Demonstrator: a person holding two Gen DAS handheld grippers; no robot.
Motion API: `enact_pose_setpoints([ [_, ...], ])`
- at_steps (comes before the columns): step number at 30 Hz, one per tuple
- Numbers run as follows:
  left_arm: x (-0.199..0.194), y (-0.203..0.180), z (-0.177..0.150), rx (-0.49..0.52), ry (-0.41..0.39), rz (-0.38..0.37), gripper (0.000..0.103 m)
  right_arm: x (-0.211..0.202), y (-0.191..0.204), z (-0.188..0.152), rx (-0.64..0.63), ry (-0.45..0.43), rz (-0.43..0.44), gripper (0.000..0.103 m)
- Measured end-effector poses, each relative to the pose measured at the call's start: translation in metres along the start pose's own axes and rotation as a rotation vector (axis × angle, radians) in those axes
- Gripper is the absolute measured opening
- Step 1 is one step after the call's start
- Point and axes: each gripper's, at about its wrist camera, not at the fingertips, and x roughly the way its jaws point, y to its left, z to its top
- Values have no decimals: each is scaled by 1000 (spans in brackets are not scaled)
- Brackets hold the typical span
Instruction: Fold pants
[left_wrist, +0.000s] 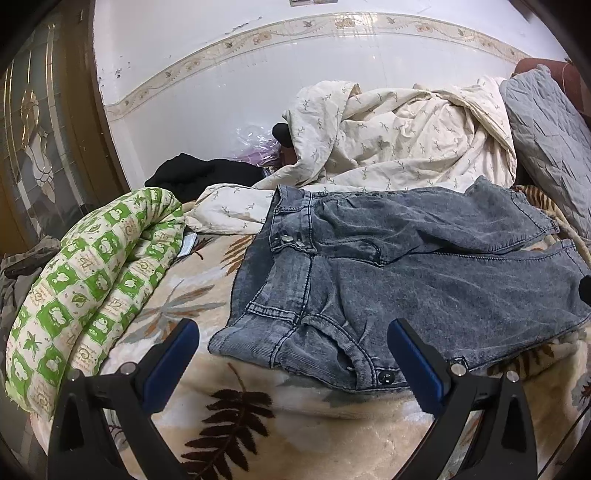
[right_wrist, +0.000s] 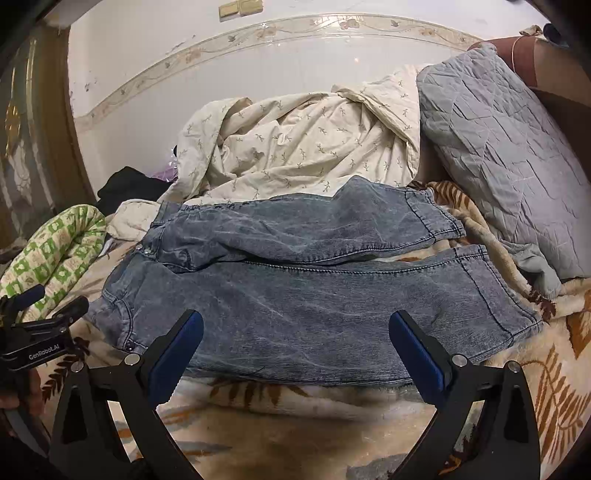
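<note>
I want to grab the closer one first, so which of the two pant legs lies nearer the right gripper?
The flat lower leg, spread just ahead of the right gripper. The other leg lies behind it, rumpled, against the cream duvet.

The cream quilt (left_wrist: 399, 147) hides part of a black garment (left_wrist: 195, 173) and a purple plastic bag (left_wrist: 258, 147).

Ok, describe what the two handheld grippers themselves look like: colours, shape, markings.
Both match. The left gripper and right gripper each have two black, angular fingers with triangular cut-outs, faced on the inside with blue pads. Round silver fasteners sit at the finger joints. In the right wrist view the left gripper's black body carries white "GenRobot.AI" lettering. No cables or sleeves are visible.
</note>
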Motion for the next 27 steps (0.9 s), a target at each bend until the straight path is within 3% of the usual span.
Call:
enact_pose_setpoints([
  [27, 5, 4, 2, -9, 12, 16, 103, 11, -9, -3, 33, 31, -1, 101],
])
